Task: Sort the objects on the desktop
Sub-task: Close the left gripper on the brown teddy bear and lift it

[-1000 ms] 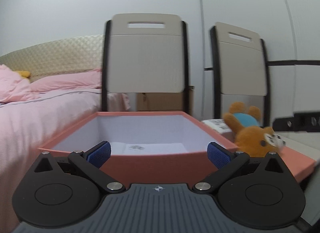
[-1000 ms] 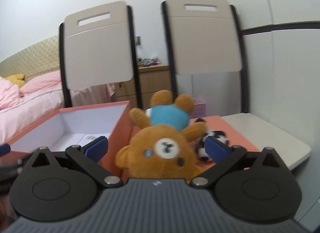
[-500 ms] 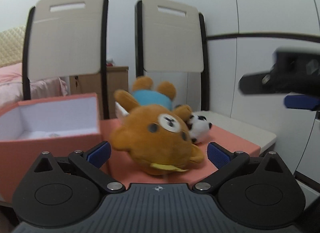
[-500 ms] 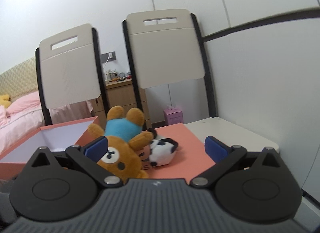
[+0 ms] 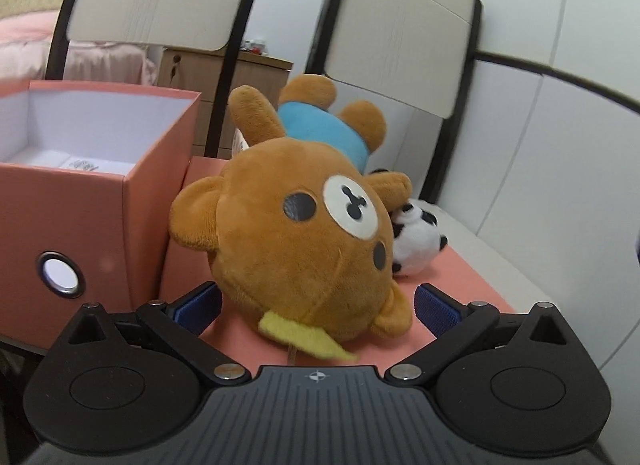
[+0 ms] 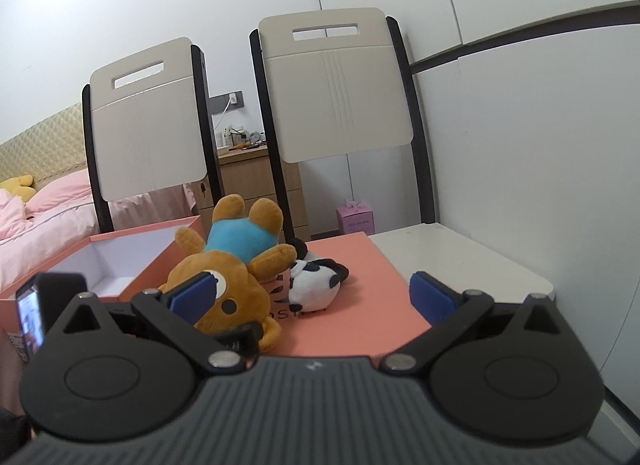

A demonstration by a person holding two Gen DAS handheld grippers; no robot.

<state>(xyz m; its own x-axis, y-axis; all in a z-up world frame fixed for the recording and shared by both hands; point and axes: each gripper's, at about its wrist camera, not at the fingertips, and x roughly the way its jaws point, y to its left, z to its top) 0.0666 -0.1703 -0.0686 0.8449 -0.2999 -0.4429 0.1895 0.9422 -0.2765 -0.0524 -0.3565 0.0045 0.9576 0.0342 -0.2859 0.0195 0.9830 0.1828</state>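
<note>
White wardrobe panels and two folding chairs (image 6: 336,85) back a small white table (image 6: 460,261), where a salmon lid (image 6: 372,289) lies flat beside an open salmon box (image 5: 92,201). On that lid a brown teddy bear (image 5: 304,233) in a blue shirt lies on its back, head toward the cameras, one arm resting against a small panda plush (image 5: 416,241).

Spread wide, the left gripper (image 5: 316,309) has its blue pads flanking the bear's head without pinching it. If the jaws close this low, they may catch only the chin fur or the yellow tag (image 5: 304,335), and the round head could squirt out. Lifting might also drag the panda along, since the two touch. Beside the bear, the box's near corner crowds the left pad.

Farther back, the right gripper (image 6: 312,299) is likewise parted and holds nothing.
</note>
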